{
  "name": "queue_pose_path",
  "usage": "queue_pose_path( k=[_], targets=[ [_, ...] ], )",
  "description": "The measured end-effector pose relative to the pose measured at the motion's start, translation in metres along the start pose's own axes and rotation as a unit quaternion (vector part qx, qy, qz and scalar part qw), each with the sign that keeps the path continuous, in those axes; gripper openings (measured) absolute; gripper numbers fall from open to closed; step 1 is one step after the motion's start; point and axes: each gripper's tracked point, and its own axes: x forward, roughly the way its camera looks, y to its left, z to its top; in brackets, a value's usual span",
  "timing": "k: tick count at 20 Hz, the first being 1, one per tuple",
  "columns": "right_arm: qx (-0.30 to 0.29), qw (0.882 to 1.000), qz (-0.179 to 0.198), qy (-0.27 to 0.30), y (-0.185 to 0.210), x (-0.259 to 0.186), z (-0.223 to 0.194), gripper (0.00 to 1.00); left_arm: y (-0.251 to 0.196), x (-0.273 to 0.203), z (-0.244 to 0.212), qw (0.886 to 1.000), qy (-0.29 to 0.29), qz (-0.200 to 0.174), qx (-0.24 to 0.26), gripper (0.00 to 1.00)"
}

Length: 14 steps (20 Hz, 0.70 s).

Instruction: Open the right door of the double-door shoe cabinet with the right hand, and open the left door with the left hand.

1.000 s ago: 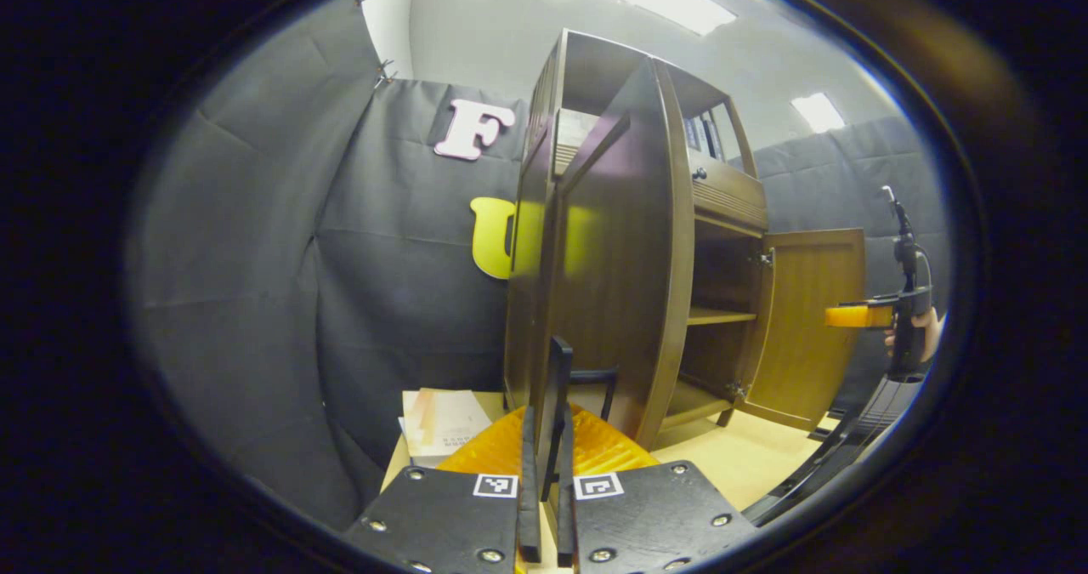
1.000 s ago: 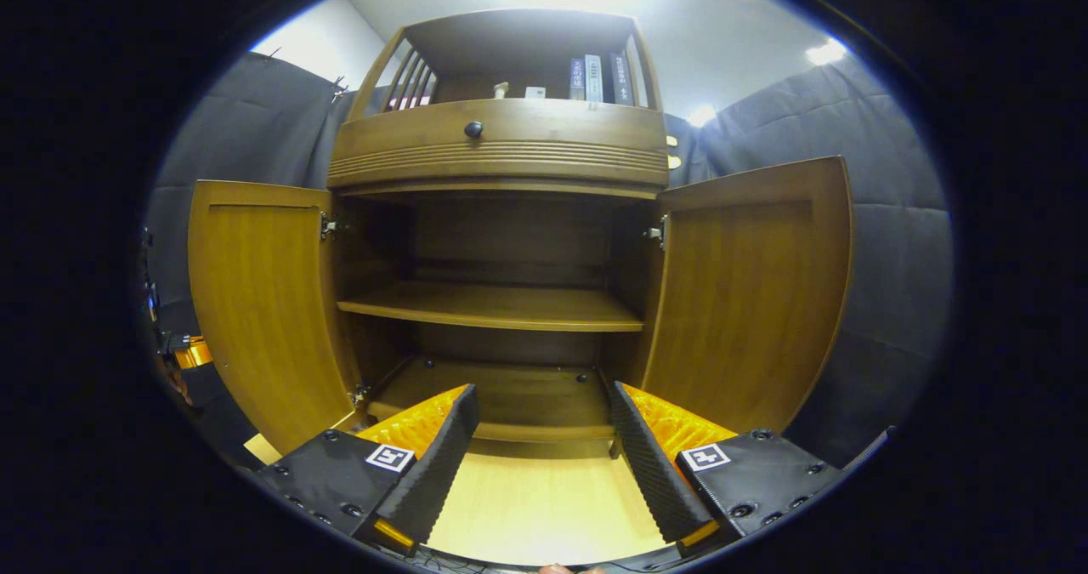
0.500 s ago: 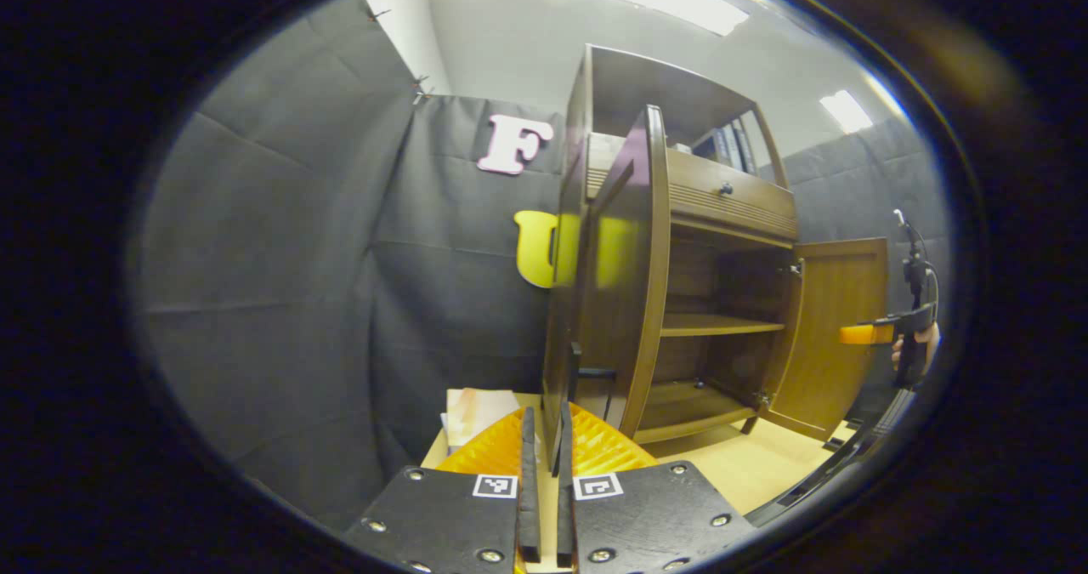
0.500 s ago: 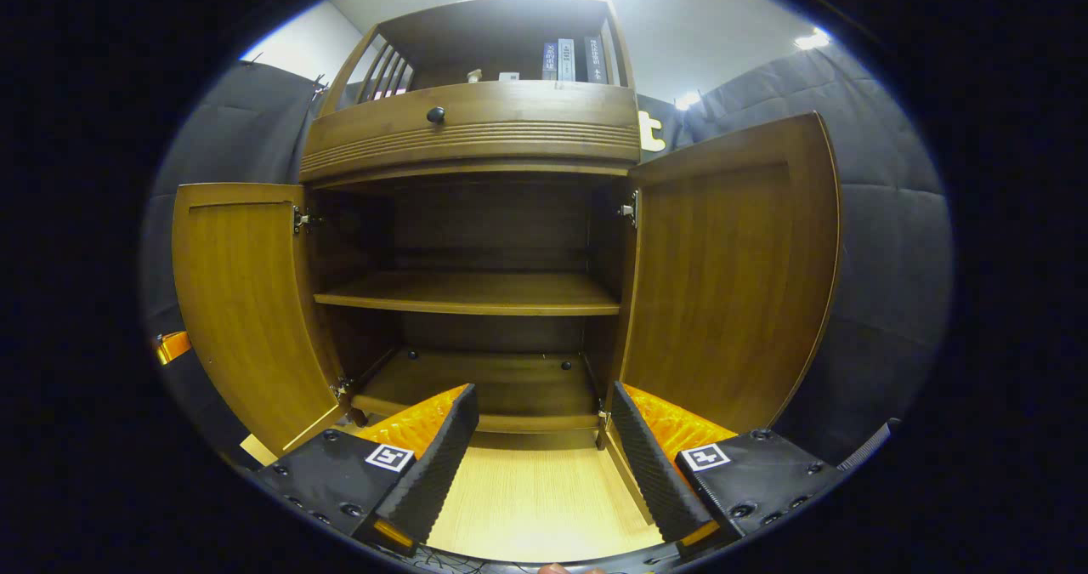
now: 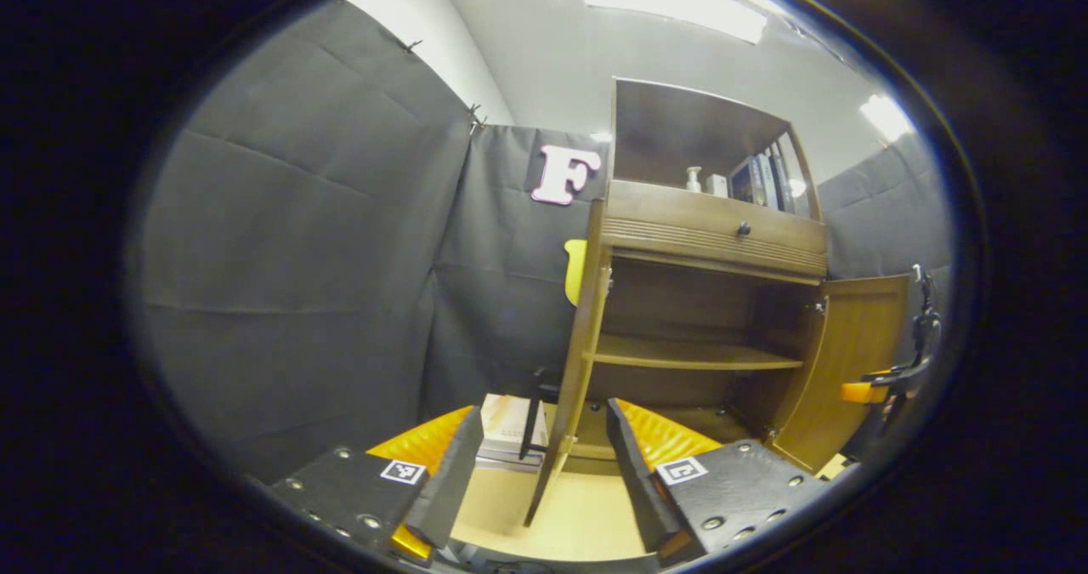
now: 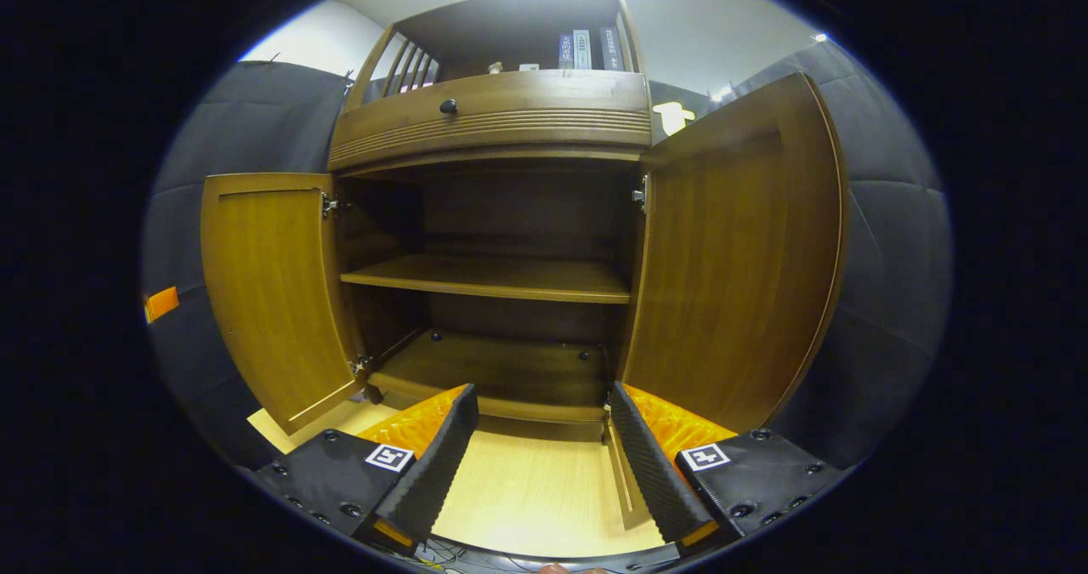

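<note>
- Both cabinet doors are standing wide open: left door, right door.
- Left tool is sitting released, door edge between its fingers, not touching.
- Right tool is hanging released too, grasping nothing.

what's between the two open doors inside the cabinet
In the right gripper view, between the left door and the right door, one bare wooden shelf over a bare bottom board.

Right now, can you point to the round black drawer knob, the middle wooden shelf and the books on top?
round black drawer knob [image 6: 448, 106], right gripper view, its face
middle wooden shelf [image 6: 493, 278], right gripper view, front edge
upright books [image 6: 581, 49], right gripper view, spines
</note>
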Motion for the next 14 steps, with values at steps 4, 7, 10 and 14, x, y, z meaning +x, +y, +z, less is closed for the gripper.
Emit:
queue_pose_path(
  k=[4, 7, 10, 14],
  targets=[
    [0.031, 0.999, 0.027, -0.009, -0.002, -0.003, 0.003, 0.96, -0.044, 0.004, 0.001, 0.999, -0.027, 0.031, -0.003, 0.94],
    [0.018, 0.999, 0.029, -0.015, -0.010, -0.002, 0.001, 0.98, -0.080, 0.022, -0.023, 0.999, -0.009, 0.032, -0.025, 0.94],
    [0.002, 0.999, 0.039, -0.025, -0.011, -0.006, -0.001, 0.94, -0.111, 0.038, -0.045, 0.999, 0.009, 0.025, -0.033, 0.94],
    [-0.017, 0.998, 0.045, -0.042, -0.012, -0.010, 0.002, 0.94, -0.148, 0.052, -0.037, 1.000, -0.027, 0.004, 0.006, 0.94]
  ],
)
